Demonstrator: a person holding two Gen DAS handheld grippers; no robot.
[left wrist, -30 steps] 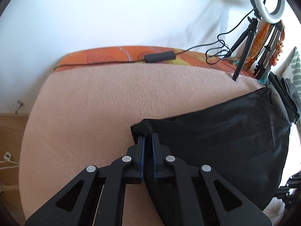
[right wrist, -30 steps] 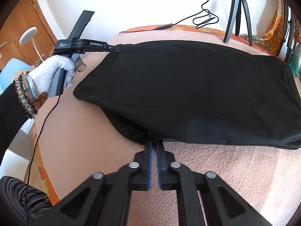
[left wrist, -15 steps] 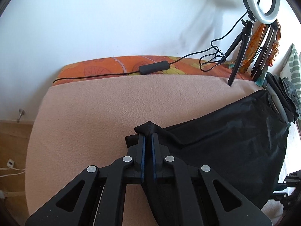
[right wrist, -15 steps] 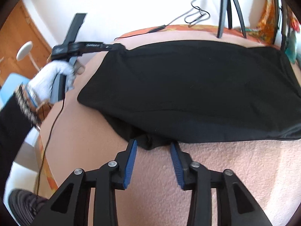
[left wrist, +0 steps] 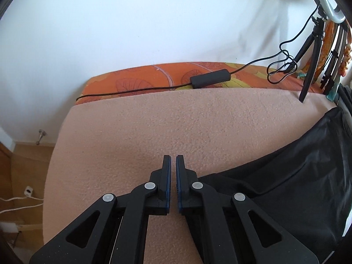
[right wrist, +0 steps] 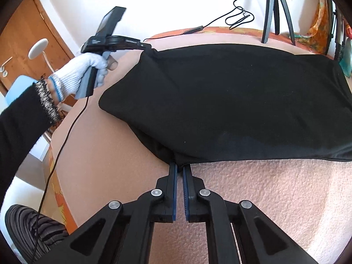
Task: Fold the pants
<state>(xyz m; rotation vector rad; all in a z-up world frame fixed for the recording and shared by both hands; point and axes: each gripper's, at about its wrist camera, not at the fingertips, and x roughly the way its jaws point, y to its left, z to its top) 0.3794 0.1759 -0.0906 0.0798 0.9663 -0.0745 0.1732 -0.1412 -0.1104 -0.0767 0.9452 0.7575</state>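
Your left hand (right wrist: 88, 74), white-gloved, carries the left tongs (left wrist: 173, 165): blue pads nearly together over bare pink blanket (left wrist: 154, 127), nothing between them, the tips just reaching the far-left corner of the pants (right wrist: 231, 101). Right of those tongs, the black pants lie flat across the bed. Your right tongs (right wrist: 180, 169): clenched on the pants' near hem. Beyond the pants: a cable adapter (left wrist: 210, 78) and tripod (right wrist: 275, 11).
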